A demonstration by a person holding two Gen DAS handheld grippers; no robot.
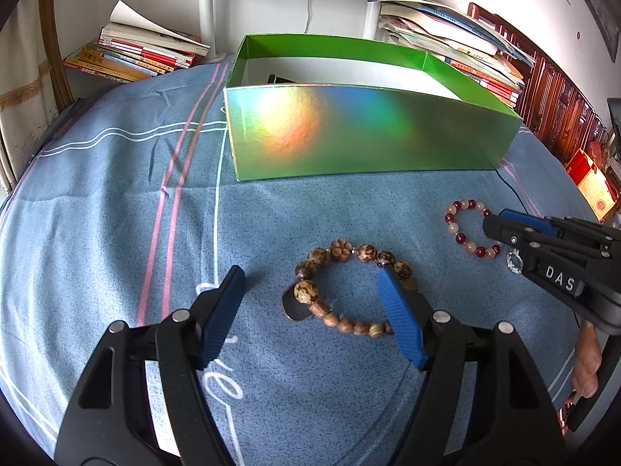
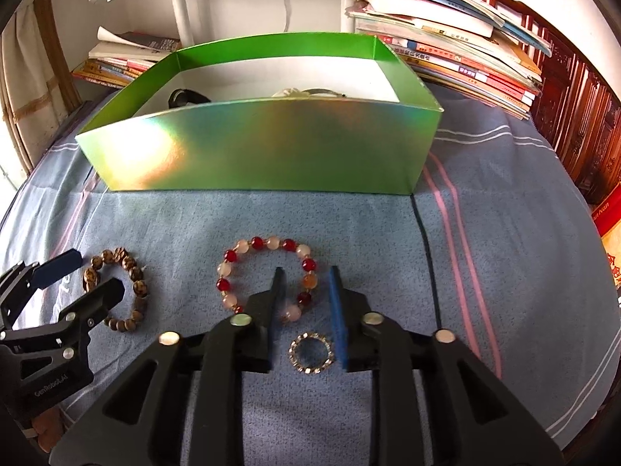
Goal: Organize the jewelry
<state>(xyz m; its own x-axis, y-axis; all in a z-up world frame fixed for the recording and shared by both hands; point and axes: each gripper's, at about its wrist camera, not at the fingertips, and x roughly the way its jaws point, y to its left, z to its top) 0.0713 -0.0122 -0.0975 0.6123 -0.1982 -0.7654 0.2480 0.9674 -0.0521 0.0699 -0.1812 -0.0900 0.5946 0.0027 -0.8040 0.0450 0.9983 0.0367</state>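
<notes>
I hold both grippers low over the blue bedsheet (image 1: 116,202). My left gripper (image 1: 310,310), jaws apart, straddles the wooden bead bracelet (image 1: 341,291). My right gripper (image 2: 306,303), also apart, straddles the red-and-pink bead bracelet (image 2: 268,275), crystal ring (image 2: 311,351) nearer. The green box (image 2: 264,147) beyond already holds some items; these three remain.

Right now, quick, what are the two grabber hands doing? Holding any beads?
Left gripper: open, holding nothing, over the wooden bead bracelet.
Right gripper: open, holding nothing, its jaws either side of the red and pink bracelet.
</notes>
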